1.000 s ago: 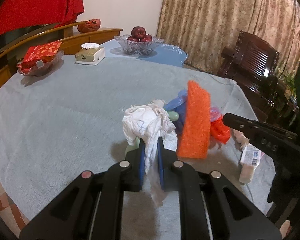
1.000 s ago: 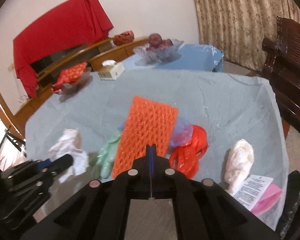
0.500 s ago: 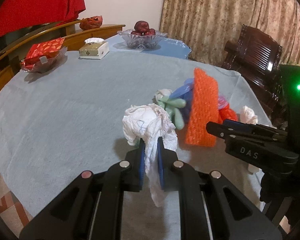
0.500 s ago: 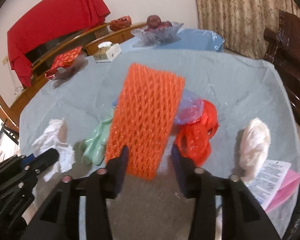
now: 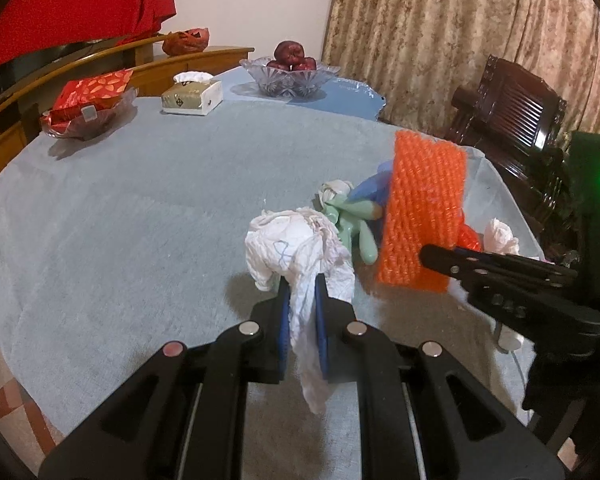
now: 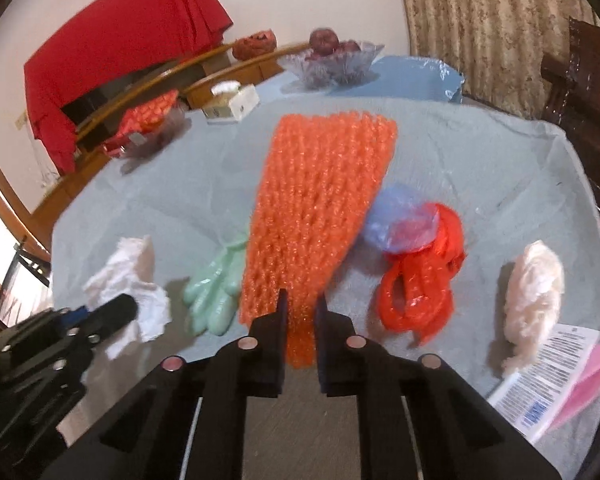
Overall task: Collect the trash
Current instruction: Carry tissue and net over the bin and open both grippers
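Note:
My left gripper (image 5: 302, 292) is shut on a crumpled white tissue (image 5: 296, 248) and holds it above the grey tablecloth (image 5: 140, 200). The tissue also shows in the right wrist view (image 6: 128, 280). My right gripper (image 6: 301, 308) is shut on the lower end of an orange foam net sleeve (image 6: 320, 208), which stands up from the table; it also shows in the left wrist view (image 5: 424, 208). A green plastic glove (image 6: 216, 292), a blue plastic piece (image 6: 400, 224), a red plastic bag (image 6: 420, 280) and a white wad (image 6: 532, 284) lie around it.
A printed leaflet on pink paper (image 6: 552, 376) lies at the right table edge. At the far side stand a glass fruit bowl (image 5: 290, 76), a tissue box (image 5: 192, 96) and a dish with a red packet (image 5: 88, 108). A dark wooden chair (image 5: 512, 120) stands at the right.
The right gripper opened around the orange foam sleeve half a second ago and has now shut on its lower end. The left gripper has kept hold of the tissue.

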### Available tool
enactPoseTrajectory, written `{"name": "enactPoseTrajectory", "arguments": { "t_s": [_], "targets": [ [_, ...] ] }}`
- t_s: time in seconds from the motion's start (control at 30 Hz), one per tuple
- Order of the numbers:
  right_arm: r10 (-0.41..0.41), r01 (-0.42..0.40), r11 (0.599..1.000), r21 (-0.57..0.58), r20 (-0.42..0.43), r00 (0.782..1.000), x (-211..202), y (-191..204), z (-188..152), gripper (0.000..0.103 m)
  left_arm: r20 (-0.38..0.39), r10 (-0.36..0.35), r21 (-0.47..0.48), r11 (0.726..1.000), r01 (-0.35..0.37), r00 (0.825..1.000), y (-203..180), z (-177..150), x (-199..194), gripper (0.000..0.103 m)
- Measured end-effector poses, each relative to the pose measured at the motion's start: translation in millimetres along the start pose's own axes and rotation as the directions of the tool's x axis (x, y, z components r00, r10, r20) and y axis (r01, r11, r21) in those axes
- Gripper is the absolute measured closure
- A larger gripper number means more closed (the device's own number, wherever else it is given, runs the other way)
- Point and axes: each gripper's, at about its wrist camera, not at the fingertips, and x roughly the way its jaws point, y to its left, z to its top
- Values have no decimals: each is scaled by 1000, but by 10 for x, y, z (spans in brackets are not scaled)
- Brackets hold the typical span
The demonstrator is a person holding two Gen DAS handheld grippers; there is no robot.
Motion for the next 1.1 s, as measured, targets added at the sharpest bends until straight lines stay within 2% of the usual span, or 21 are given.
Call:
{"name": "enactPoseTrajectory", "arguments": {
  "t_s": [0.3,0.53,0.83,1.1],
  "targets": [
    [-11,13,1000,-20,103,995,-838,-40,-83,91,47,-51,39,998,49,998,-330,40,-388,92],
    [-84,80,996,31,174,981,-1595,-393,-269,91,81,-163,100,983,155,983,-905,27,-709,92],
    [-228,197,967,160,207,951,-2305,-1015,-625,91,65,-323,221,927,302,944,-1854,-61,-902,92],
    [-356,298,917,266,204,912,-2832,-1572,-1043,91,20,-441,315,855,413,897,-2677,-194,-895,92]
  ]
}}
